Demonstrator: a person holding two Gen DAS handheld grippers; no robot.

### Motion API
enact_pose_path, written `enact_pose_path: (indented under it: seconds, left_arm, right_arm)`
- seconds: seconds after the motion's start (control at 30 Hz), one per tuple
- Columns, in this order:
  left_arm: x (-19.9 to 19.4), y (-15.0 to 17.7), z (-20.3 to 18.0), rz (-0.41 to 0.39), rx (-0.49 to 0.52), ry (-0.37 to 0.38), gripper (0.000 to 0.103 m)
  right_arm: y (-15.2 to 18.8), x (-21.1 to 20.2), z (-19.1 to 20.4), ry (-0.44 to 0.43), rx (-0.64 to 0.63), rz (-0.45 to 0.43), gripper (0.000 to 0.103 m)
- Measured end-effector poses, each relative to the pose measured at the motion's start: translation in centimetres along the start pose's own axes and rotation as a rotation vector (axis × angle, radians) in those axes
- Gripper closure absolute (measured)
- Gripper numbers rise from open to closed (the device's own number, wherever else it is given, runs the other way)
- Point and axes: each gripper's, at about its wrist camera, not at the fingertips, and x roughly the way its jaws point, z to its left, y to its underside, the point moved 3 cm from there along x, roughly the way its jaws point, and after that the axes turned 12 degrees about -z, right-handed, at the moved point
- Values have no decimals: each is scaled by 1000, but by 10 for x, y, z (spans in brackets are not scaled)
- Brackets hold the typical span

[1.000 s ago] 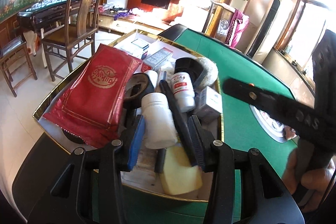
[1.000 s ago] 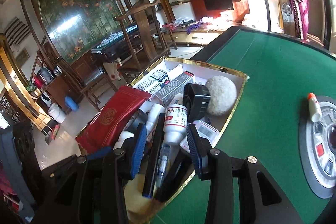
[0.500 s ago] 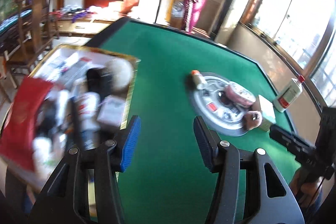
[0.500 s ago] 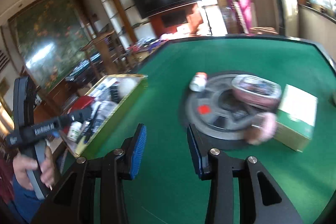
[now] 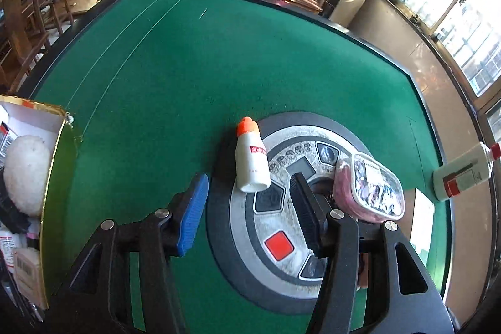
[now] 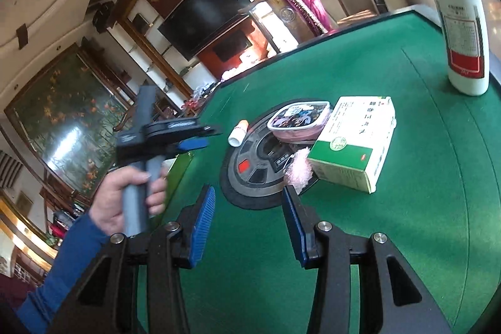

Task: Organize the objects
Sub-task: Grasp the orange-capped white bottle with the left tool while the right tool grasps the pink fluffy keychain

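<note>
Green felt worktop (image 5: 175,77) in a living room, TV and a big painting on the far walls. Your left gripper (image 5: 247,208) hangs over the round control panel (image 5: 281,243) set in the felt; its fingers have just been spreading and have nothing between them. A small white bottle with an orange cap (image 5: 252,158) lies on its side on the panel's rim, just ahead of those fingers. Beside it on the panel sits a pink tub with a clear lid (image 5: 368,188), contents too small to tell. Gold-edged box (image 5: 58,165) at your left holds a pale fuzzy ball (image 5: 25,171) and some small packs, partly cut off.

Your right gripper (image 6: 249,205) is over bare felt, fingers spread, jaws just been opening, empty. Ahead of it: a pink fluffy thing (image 6: 297,169) touching a green-and-white carton (image 6: 353,143), which is against the tub. A tall white bottle with a red cap (image 6: 460,30) stands upright well apart, near the far edge. Your left hand (image 6: 125,196) in a blue sleeve grips the other tool's handle.
</note>
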Motion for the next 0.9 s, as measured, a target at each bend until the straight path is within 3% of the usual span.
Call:
enact_pose_path:
  seconds: [0.2, 0.3, 0.37, 0.63, 0.9]
  left_arm:
    - [40, 2, -11, 36, 43, -52, 50]
    - [46, 7, -9, 19, 86, -96, 77]
    - [43, 13, -7, 2, 101, -97, 77]
    - [-9, 70, 18, -39, 165, -65, 77]
    - [-72, 136, 52, -102, 190, -41, 77]
  right_arm:
    - [5, 0, -7, -5, 38, 20, 58]
    - [5, 0, -10, 5, 44, 14, 58]
    - [4, 0, -12, 15, 41, 9, 58]
    - [3, -1, -23, 85, 1, -24, 58]
    - [23, 29, -16, 119, -67, 48, 58]
